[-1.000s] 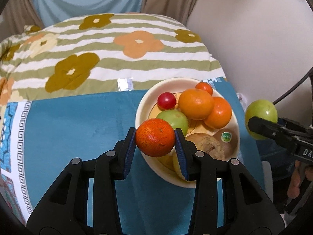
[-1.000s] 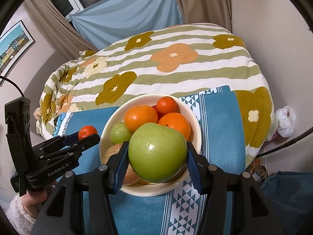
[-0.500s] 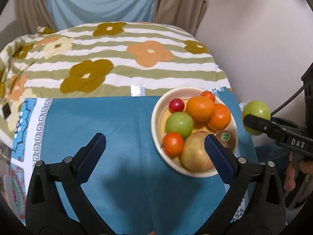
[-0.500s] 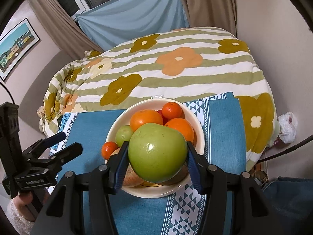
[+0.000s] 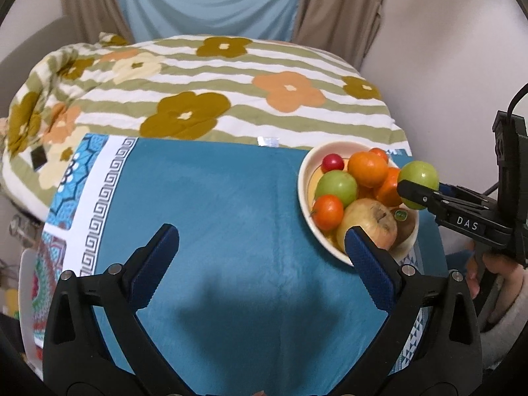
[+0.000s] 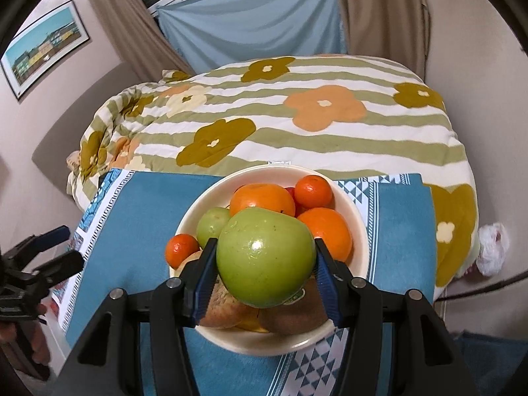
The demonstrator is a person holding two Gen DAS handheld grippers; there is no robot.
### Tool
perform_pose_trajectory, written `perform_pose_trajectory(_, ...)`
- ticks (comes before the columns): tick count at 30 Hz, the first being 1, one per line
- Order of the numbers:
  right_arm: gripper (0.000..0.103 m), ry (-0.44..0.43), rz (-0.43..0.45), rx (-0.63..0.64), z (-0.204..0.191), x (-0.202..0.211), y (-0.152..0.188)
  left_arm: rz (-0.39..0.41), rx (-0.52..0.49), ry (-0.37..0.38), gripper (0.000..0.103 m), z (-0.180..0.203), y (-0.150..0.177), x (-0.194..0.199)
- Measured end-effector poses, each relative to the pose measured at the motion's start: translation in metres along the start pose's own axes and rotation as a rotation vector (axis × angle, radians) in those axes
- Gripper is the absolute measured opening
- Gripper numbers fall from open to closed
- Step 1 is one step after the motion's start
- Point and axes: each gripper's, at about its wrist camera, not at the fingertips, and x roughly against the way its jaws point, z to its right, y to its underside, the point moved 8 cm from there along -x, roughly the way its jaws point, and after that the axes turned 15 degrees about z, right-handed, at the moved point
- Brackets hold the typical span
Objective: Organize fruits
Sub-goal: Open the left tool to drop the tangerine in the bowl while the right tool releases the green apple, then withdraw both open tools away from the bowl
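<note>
Now: bowl (image 6: 358, 231) 1 | oranges (image 6: 262, 198) 4 | green apples (image 6: 265, 257) 2

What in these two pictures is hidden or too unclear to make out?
- Right wrist view: the green apple in the right gripper hides the bowl's middle and front fruit.
- Left wrist view: the brown fruit's sticker is too small to read.
- Both views: the picture edges cut off the hands.

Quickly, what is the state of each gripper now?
Left gripper: open, holding nothing.
Right gripper: shut on the large round green apple, above the cream fruit bowl.
</note>
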Motion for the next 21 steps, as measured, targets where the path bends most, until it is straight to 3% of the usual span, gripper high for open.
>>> perform_pose_trajectory(7, 0.051, -0.03, 0.008, 0.016, 0.002, -0.006, 0.007, -0.016, 0.037, -0.034, 0.103, -0.005, 0.014, 0.005)
perform_pose_trajectory(9, 0.063, -0.037, 0.008, -0.003, 0.004, -0.005, 0.007, -0.023, 0.045, -0.038, 0.103, -0.005, 0.017, 0.007)
perform_pose_trajectory(11, 0.093, -0.032, 0.051, -0.019, 0.006, 0.004, 0.002, -0.029, 0.044, -0.044, 0.103, -0.006, 0.019, 0.009)
perform_pose_trajectory(13, 0.1, -0.023, 0.072, -0.028, 0.007, 0.01, -0.001, -0.03, 0.04, -0.051, 0.103, -0.007, 0.019, 0.012)
perform_pose_trajectory(21, 0.101, 0.023, 0.06, -0.04, 0.007, 0.024, 0.001, -0.001, 0.013, -0.033, 0.103, -0.007, 0.008, 0.027)
